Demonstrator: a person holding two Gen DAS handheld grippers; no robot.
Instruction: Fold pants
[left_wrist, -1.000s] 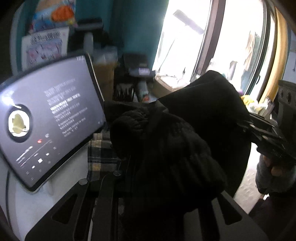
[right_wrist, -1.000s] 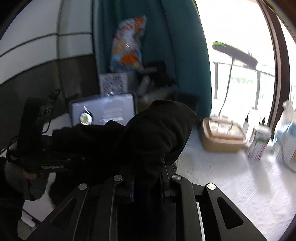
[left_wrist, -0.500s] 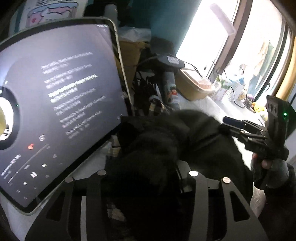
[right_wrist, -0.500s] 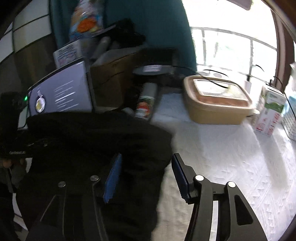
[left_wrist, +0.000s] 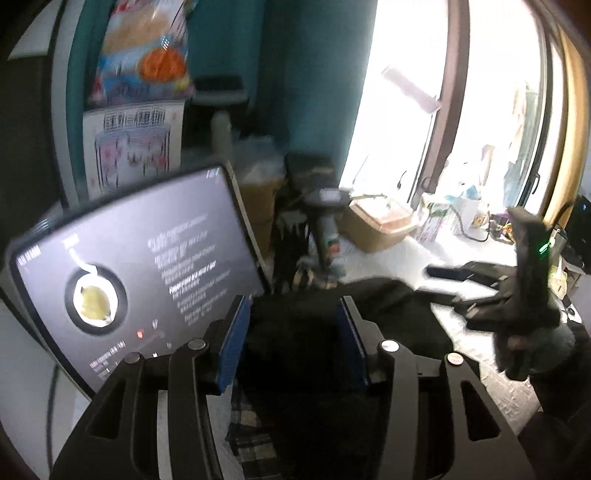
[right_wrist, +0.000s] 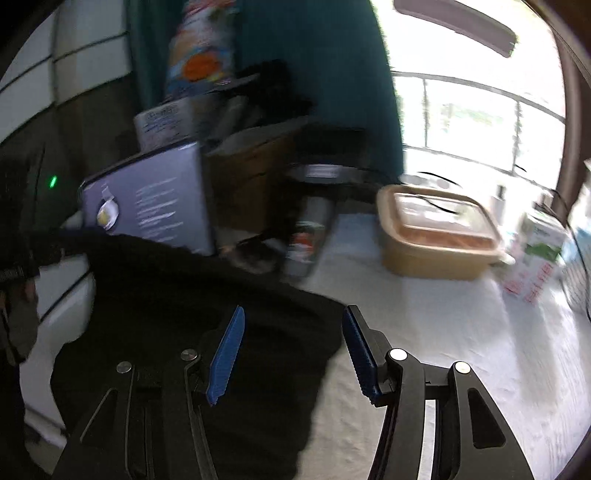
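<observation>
With the left gripper and right gripper both spread wide and empty over the black pants, the released fold could slump open unevenly.

Setting: a lived-in room of a home, used as a work corner. Indicators: a large window with a railing outside and a teal curtain beside it; a white textured cloth on the surface; a lidded tan container; a carton; a colourful snack bag; a lit tablet; a plaid cloth.
</observation>
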